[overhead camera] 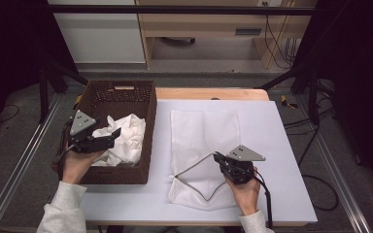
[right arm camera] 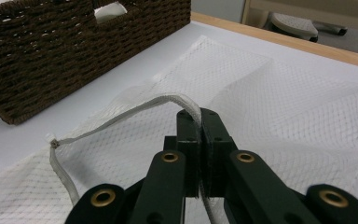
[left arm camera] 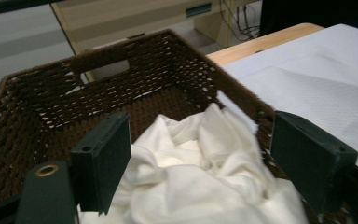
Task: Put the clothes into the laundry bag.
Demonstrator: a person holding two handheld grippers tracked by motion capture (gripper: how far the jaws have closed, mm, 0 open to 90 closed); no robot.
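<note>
White table; right hand-held gripper [right arm camera: 200, 122] pinches mesh bag's [right arm camera: 279, 107] zipper edge; left [left arm camera: 200, 158] released.

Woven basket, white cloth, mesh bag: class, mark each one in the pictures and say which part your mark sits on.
Woven basket [overhead camera: 148, 121]: high view, on its right side wall.
White cloth [left arm camera: 191, 177]: left gripper view, on the crumpled middle folds.
Mesh bag [right arm camera: 284, 116]: right gripper view, on the flat netting beyond the jaws.

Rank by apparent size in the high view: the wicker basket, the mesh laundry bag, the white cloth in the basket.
1. Mesh laundry bag and wicker basket: look alike in spread, too close to rank.
2. White cloth: clearly smallest.
</note>
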